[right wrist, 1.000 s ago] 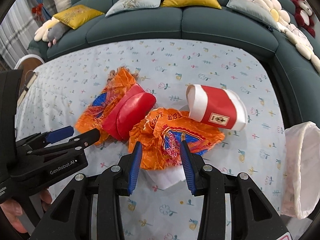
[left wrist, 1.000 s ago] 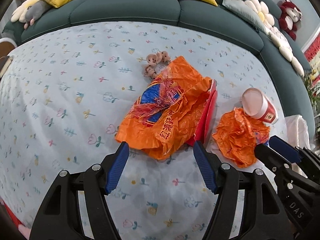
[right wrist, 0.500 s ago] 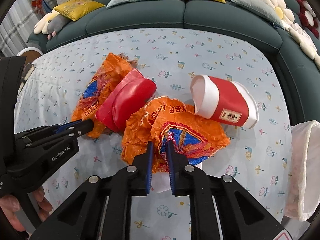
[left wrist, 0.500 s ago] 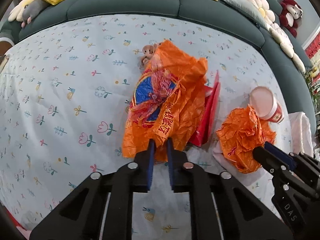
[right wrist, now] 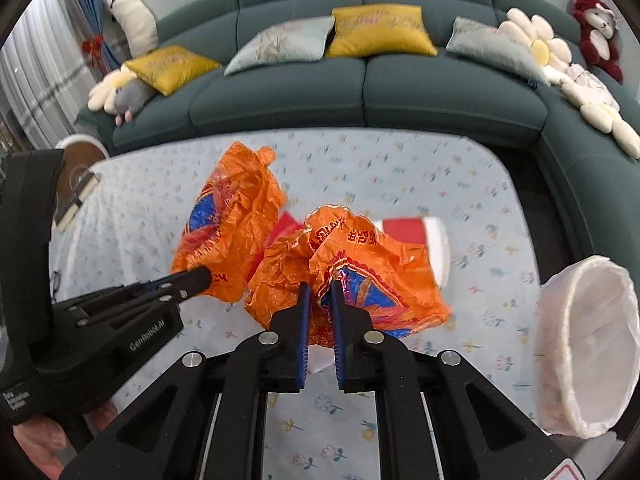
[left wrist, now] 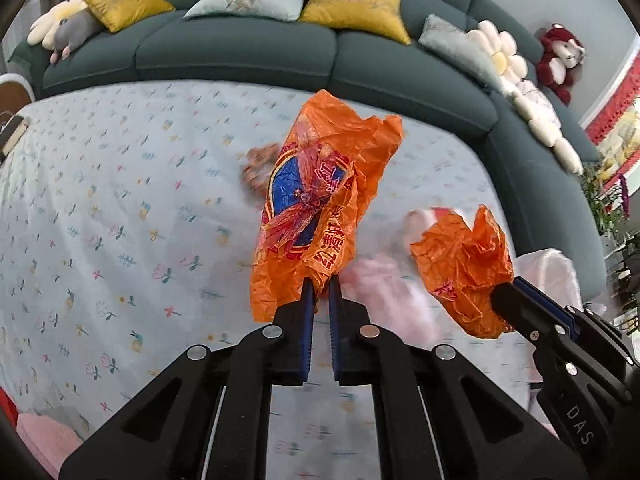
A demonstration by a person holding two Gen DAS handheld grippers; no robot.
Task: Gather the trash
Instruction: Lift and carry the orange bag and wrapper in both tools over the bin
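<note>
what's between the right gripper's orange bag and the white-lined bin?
Right wrist view: bare floral tablecloth between crumpled orange plastic bag and white-lined bin; nothing else.

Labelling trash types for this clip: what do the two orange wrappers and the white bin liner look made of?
Both orange wrappers: thin glossy printed plastic film, judging by sharp crinkles and sheen. Bin liner: thin translucent white plastic, probably, since it looks soft, wrinkled and lets light through.
</note>
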